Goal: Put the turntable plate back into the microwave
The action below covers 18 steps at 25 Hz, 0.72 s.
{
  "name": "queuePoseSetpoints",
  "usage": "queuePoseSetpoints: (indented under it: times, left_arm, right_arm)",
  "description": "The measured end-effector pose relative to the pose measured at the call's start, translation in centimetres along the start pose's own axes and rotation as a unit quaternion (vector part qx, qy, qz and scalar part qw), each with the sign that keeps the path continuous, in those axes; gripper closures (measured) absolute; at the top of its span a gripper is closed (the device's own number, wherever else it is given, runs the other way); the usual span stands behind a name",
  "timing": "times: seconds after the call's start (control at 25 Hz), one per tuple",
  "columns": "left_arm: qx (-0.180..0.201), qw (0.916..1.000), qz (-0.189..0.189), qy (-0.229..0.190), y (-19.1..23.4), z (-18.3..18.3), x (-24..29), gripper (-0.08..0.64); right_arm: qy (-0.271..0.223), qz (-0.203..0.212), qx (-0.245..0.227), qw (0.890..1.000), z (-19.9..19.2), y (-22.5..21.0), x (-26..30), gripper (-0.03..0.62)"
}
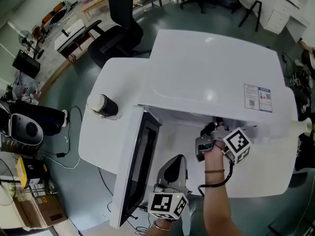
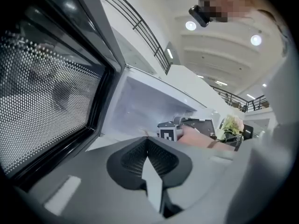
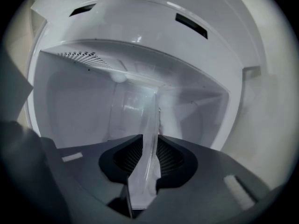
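Grey-green office floor (image 1: 74, 82) with a black swivel chair (image 1: 118, 33) surrounds a white tabletop (image 1: 96, 141). On it a black cylinder with a pale lid (image 1: 102, 104) stands left of the white microwave (image 1: 211, 73). Its mesh-windowed door (image 1: 140, 166) hangs wide open, likely to clear the way in. Just beside the door, the left gripper (image 1: 173, 167) has its jaws pressed together on nothing. Further right, the right gripper (image 1: 205, 140) reaches into the white cavity (image 3: 79, 106). Its jaws are partly apart and clamp the rim of the clear glass turntable plate (image 3: 149, 134), which is held edge-on and seemingly not yet laid flat.
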<state>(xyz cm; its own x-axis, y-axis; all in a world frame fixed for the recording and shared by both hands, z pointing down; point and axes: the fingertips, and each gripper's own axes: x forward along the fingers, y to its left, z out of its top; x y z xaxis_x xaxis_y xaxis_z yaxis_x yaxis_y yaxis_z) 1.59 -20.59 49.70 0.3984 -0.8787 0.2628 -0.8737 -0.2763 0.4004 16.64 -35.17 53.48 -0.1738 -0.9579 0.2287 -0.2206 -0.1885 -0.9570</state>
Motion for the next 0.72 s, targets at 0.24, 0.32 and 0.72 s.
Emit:
queuePoseSetpoints:
  times: [0.24,0.32,0.72]
  left_arm:
    - [0.0,1.0,-0.002,-0.004,-0.13,0.39,-0.18,0.561]
    - [-0.001,1.0,-0.002,-0.005,-0.2,0.49,-0.3,0.561]
    - [-0.002,1.0,0.0,-0.009,-0.41,0.39,-0.38,0.561]
  right_arm:
    - [0.006,-0.009,-0.026,1.0,0.06,0.29,0.27,0.503]
    - [0.009,-0.016,-0.031,0.999,-0.03,0.3,0.24,0.479]
    - [0.033,-0.049,-0.048,0.997,-0.54,-0.19,0.32,0.428]
